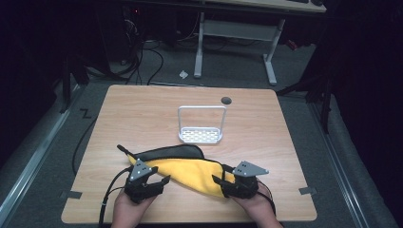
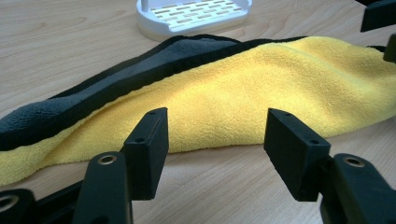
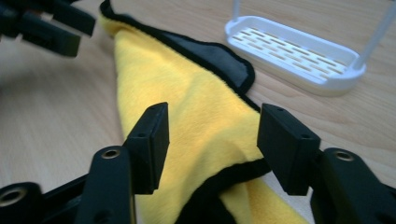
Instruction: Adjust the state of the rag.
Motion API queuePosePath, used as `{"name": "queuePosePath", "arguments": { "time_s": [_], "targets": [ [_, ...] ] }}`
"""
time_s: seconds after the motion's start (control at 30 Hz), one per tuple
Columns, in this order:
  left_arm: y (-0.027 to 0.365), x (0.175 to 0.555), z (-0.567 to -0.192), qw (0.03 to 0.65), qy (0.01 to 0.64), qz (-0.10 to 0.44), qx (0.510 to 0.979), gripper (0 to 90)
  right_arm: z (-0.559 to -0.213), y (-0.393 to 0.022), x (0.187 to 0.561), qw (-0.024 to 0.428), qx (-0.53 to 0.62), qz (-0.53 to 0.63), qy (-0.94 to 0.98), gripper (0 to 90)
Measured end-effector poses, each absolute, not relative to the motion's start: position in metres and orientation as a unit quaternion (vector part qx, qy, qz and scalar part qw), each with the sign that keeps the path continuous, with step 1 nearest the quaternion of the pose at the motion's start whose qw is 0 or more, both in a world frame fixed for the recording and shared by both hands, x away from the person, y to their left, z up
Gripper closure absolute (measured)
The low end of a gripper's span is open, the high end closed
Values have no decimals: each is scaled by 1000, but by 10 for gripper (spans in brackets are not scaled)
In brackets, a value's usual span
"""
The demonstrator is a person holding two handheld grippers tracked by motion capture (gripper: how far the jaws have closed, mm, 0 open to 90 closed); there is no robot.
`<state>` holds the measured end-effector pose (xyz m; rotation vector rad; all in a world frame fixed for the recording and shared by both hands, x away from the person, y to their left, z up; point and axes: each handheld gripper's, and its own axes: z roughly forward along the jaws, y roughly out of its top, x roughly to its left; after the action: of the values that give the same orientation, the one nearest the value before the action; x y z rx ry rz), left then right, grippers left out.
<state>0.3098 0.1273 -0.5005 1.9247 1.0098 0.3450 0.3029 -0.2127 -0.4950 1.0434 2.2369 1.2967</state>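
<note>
Yellow cloth [image 2: 261, 93] flat on worktop [image 1: 157, 109], left gripper [image 2: 217, 140] jaws wide – cloth just ahead, right gripper [image 3: 212, 140] jaws wide – cloth corner between, ungripped

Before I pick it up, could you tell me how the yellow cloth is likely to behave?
The yellow cloth will probably be floppy: it lies folded and rumpled on the table, so it should droop from whichever corner is held. Its fleecy pile looks grippy rather than slippery. It seems light, and pushing would likely bunch it rather than slide it.

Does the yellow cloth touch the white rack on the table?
Apart. The high view shows bare wood between the yellow cloth and the white rack; the right gripper view shows this gap too.
</note>
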Motion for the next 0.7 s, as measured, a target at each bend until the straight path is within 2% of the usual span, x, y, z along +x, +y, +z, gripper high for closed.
{"name": "queuePosePath", "arguments": {
  "time_s": [0.1, 0.17, 0.23, 0.3, 0.4, 0.47, 0.57, 0.7],
  "targets": [
    [129, 311, -501, 453, 411, 138, 779, 405, -504, -212, 307, 163, 390, 435, 795, 386],
    [129, 311, -502, 452, 412, 137, 779, 405, -512, -211, 309, 150, 396, 420, 803, 418],
    [129, 311, -502, 450, 412, 136, 781, 405, -515, -213, 310, 131, 404, 415, 805, 572],
    [129, 311, -502, 452, 412, 135, 780, 405, -509, -215, 305, 158, 389, 428, 800, 726],
    [130, 311, -501, 455, 412, 133, 778, 406, -487, -210, 289, 212, 344, 452, 795, 732],
    [129, 311, -500, 459, 412, 131, 776, 407, -484, -209, 286, 218, 332, 459, 795, 722],
    [129, 311, -499, 466, 412, 124, 773, 422, -482, -202, 277, 208, 301, 470, 804, 721],
    [117, 315, -495, 494, 407, 78, 764, 430, -492, -188, 272, 191, 272, 450, 829, 723]
  ]
}}
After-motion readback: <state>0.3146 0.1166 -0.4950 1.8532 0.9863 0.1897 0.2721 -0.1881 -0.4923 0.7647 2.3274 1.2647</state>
